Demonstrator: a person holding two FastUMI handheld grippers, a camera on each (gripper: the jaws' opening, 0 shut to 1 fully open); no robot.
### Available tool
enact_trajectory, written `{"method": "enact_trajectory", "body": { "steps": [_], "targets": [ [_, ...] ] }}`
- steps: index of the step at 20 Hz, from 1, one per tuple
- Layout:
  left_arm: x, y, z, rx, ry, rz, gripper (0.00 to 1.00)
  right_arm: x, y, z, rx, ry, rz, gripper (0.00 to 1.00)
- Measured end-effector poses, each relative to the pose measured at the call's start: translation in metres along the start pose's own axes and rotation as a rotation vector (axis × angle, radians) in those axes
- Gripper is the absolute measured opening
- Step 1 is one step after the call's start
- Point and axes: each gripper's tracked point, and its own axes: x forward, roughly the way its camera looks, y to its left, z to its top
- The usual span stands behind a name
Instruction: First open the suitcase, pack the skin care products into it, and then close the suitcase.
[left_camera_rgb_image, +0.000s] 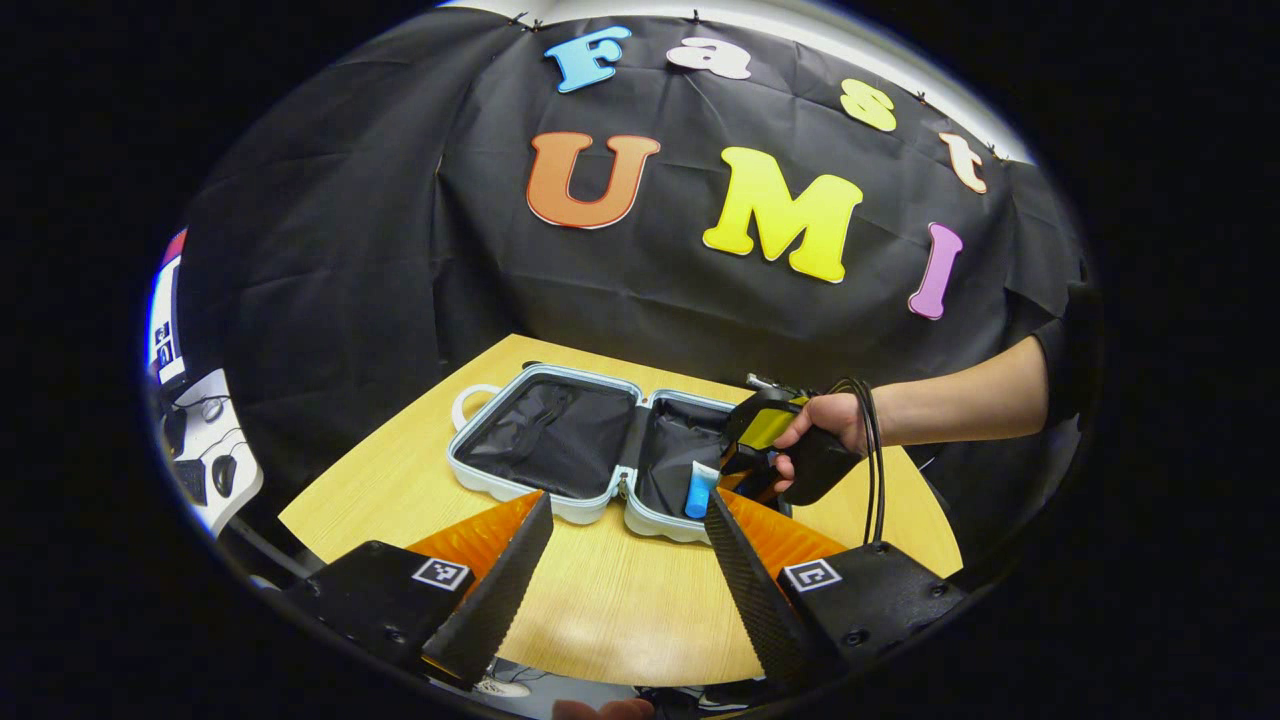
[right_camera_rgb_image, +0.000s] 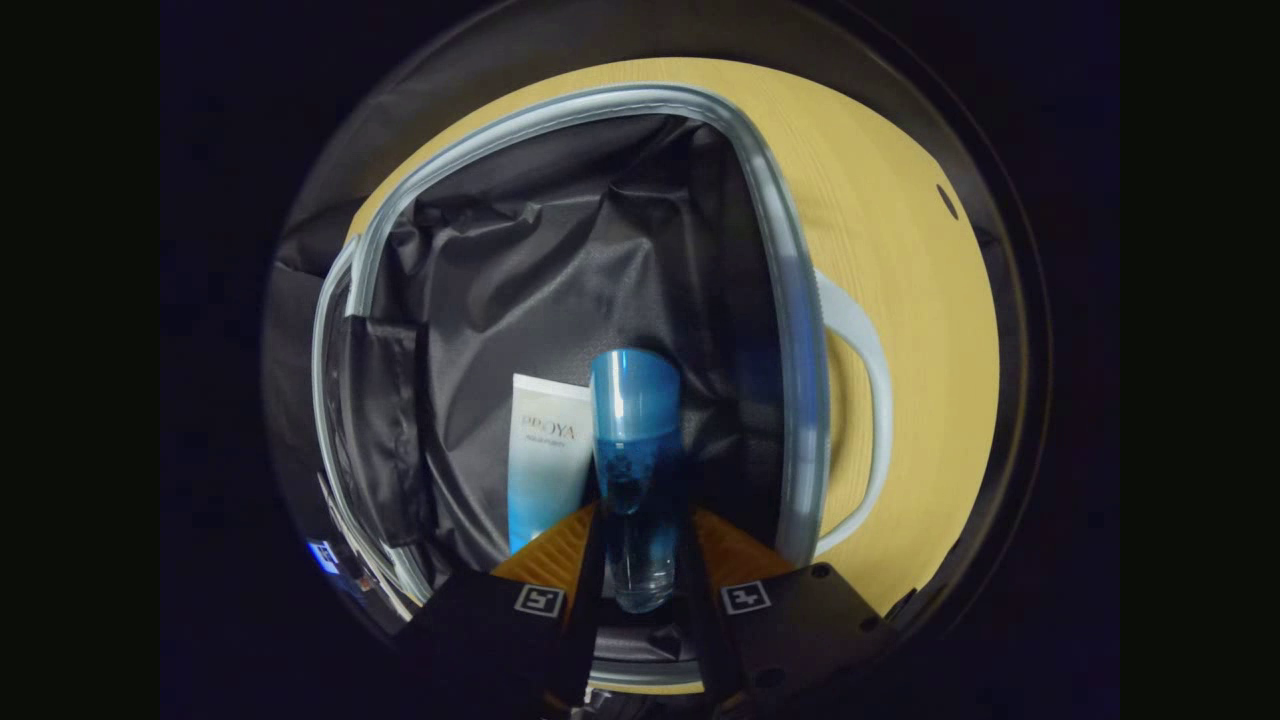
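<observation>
The pale blue suitcase (left_camera_rgb_image: 500, 488) lies open on the wooden table (left_camera_rgb_image: 620, 600), both black-lined halves facing up. A white-and-blue tube (left_camera_rgb_image: 700, 490) lies in its right half. A hand holds my right gripper (left_camera_rgb_image: 745, 465) down into that half. In the right gripper view, my right gripper (right_camera_rgb_image: 640, 510) is shut on a clear blue bottle (right_camera_rgb_image: 632, 420) just above the lining, beside the tube (right_camera_rgb_image: 545, 450) and inside the suitcase rim (right_camera_rgb_image: 790, 300). My left gripper (left_camera_rgb_image: 628, 510) hovers open over the table in front of the suitcase, holding nothing.
The suitcase's white handle (left_camera_rgb_image: 465, 400) sticks out on its far left side and also appears beyond the rim as the handle (right_camera_rgb_image: 870, 360). A black cable (left_camera_rgb_image: 870, 450) hangs from the hand. A white stand with equipment (left_camera_rgb_image: 205, 440) is off the table's left.
</observation>
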Motion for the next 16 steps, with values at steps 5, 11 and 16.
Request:
{"method": "enact_trajectory", "body": {
  "steps": [5,11,16],
  "targets": [
    [-0.003,0.003,0.010,-0.032,-0.024,0.016,0.98,-0.014,0.003,-0.007,0.010,-0.004,0.036,0.44],
    [0.013,0.002,0.032,-0.053,-0.064,-0.042,0.98,-0.099,-0.003,-0.039,-0.121,-0.184,0.181,0.67],
    [0.057,0.037,0.058,0.000,-0.104,-0.044,0.98,-0.199,-0.071,-0.046,-0.289,-0.709,0.233,0.67]
  ]
}}
